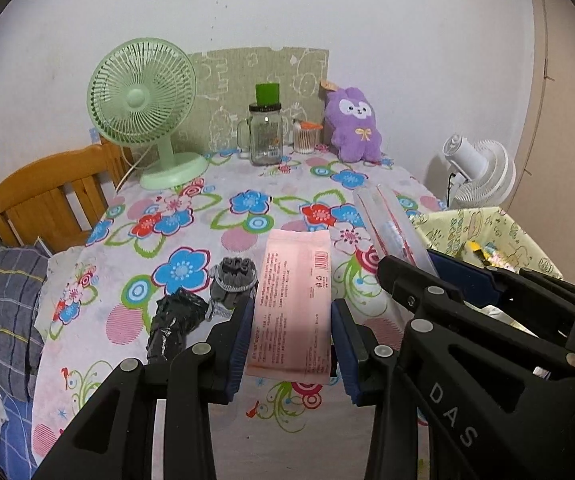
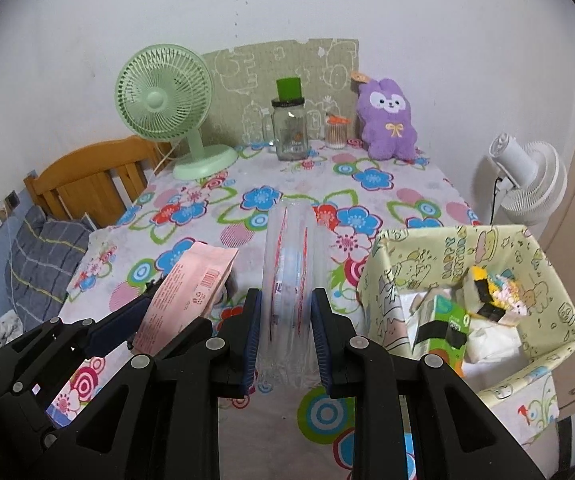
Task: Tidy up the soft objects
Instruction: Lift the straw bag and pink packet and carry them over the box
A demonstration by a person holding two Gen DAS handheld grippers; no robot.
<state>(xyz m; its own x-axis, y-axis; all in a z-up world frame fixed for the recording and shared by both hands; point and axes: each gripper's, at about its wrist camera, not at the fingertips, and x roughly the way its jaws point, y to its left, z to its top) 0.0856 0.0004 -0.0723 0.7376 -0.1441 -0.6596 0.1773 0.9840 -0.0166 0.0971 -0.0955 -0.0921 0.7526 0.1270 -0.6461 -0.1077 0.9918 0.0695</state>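
Note:
My left gripper [image 1: 292, 344] is shut on a pink soft packet [image 1: 293, 304] and holds it above the flowered table [image 1: 191, 240]; the packet also shows in the right wrist view [image 2: 185, 296]. My right gripper [image 2: 286, 336] is shut on a clear plastic pouch with red stripes [image 2: 289, 264], also seen in the left wrist view [image 1: 391, 224]. A pale yellow patterned box [image 2: 447, 248] stands to the right, holding tissue packs and other soft items. A purple plush toy [image 2: 389, 120] sits at the table's back.
A green desk fan [image 1: 143, 112], a glass mug jar [image 1: 265, 136] and a cotton swab cup [image 1: 305, 140] stand at the back. A black wrapped bundle and grey object [image 1: 207, 300] lie on the table left of the packet. A wooden chair [image 1: 47, 200] and white fan [image 2: 527, 184] flank the table.

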